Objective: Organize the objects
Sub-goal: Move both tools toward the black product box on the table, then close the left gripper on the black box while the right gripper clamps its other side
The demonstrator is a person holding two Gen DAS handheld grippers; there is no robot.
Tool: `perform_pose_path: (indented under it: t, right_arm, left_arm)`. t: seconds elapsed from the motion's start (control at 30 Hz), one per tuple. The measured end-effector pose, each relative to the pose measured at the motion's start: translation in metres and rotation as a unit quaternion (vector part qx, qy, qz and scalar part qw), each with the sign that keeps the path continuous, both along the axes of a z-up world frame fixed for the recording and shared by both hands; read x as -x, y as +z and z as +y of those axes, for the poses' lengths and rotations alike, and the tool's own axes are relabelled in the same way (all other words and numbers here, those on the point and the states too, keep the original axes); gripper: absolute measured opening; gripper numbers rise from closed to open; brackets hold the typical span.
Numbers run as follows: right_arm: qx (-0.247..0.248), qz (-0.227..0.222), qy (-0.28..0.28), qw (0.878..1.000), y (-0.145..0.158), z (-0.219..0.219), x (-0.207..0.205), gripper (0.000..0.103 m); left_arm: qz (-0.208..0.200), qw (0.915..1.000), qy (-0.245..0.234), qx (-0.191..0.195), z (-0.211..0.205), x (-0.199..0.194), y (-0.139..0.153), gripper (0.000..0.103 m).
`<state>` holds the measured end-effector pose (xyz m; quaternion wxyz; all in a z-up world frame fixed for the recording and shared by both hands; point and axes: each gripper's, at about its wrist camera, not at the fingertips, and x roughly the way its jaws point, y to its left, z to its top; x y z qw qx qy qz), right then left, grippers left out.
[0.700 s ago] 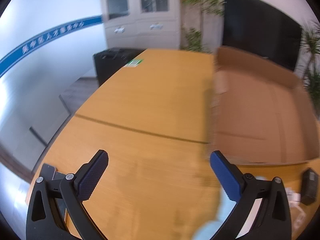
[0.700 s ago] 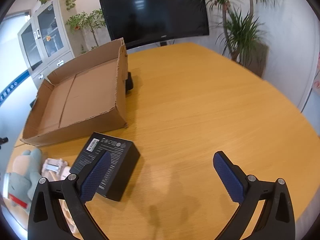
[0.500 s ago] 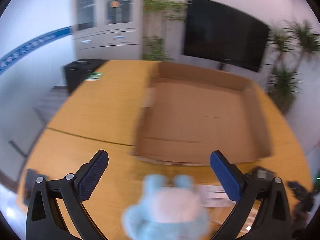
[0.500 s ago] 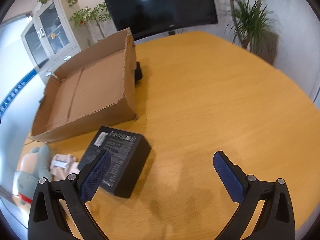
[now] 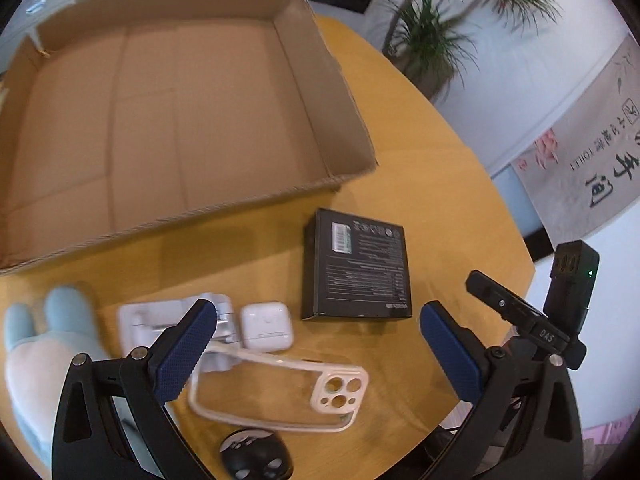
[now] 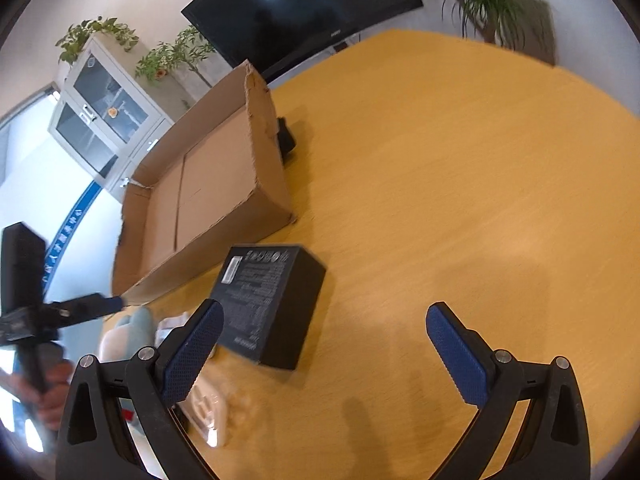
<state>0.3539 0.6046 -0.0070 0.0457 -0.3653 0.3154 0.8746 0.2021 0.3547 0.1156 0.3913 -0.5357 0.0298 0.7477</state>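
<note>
Both the left gripper [image 5: 316, 344] and the right gripper [image 6: 324, 342] hang released above the tabletop [image 5: 440, 184]. Beside the cardboard box [image 5: 160, 112] lies a black carton [image 5: 356, 264], with an earbud case [image 5: 266, 325] and a clear phone case [image 5: 280, 392] nearer

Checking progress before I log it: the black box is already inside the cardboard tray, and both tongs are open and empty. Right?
Not quite. The black box is not inside the cardboard tray; it lies on the table just outside the tray's near corner, as the left wrist view shows. The rest holds: the left tongs and right tongs are both open and empty.
</note>
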Motion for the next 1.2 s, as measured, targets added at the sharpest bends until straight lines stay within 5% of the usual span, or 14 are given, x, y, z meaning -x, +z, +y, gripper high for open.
perform_pose_path:
  t: [0.13, 0.33, 0.53, 0.9, 0.97, 1.03, 1.2]
  right_arm:
    - [0.05, 0.004, 0.022, 0.999, -0.012, -0.008, 0.012, 0.096]
    - [0.057, -0.033, 0.027, 0.997, -0.03, -0.019, 0.034, 0.071]
    - [0.047, -0.055, 0.031, 0.997, -0.036, -0.028, 0.051, 0.064]
    - [0.064, -0.052, 0.047, 0.995, -0.046, -0.038, 0.067, 0.064]
    - [0.068, -0.049, 0.047, 0.995, -0.049, -0.035, 0.064, 0.064]
    - [0.079, -0.044, 0.048, 0.995, -0.051, -0.033, 0.062, 0.064]
    - [0.09, -0.037, 0.054, 0.994, -0.054, -0.028, 0.06, 0.057]
  left_arm:
    - [-0.01, 0.9995, -0.029, 0.011, 0.01, -0.001, -0.011, 0.102]
    - [-0.034, 0.9977, -0.059, 0.005, 0.019, 0.012, -0.029, 0.102]
    - [-0.077, 0.9949, -0.062, -0.015, 0.019, 0.022, -0.045, 0.099]
    - [-0.048, 0.997, -0.06, 0.008, 0.021, 0.018, -0.049, 0.098]
    - [-0.049, 0.997, -0.06, 0.001, 0.02, 0.017, -0.05, 0.094]
    - [-0.052, 0.9969, -0.059, 0.003, 0.022, 0.017, -0.05, 0.077]
    - [-0.064, 0.9962, -0.058, 0.015, 0.024, 0.014, -0.057, 0.054]
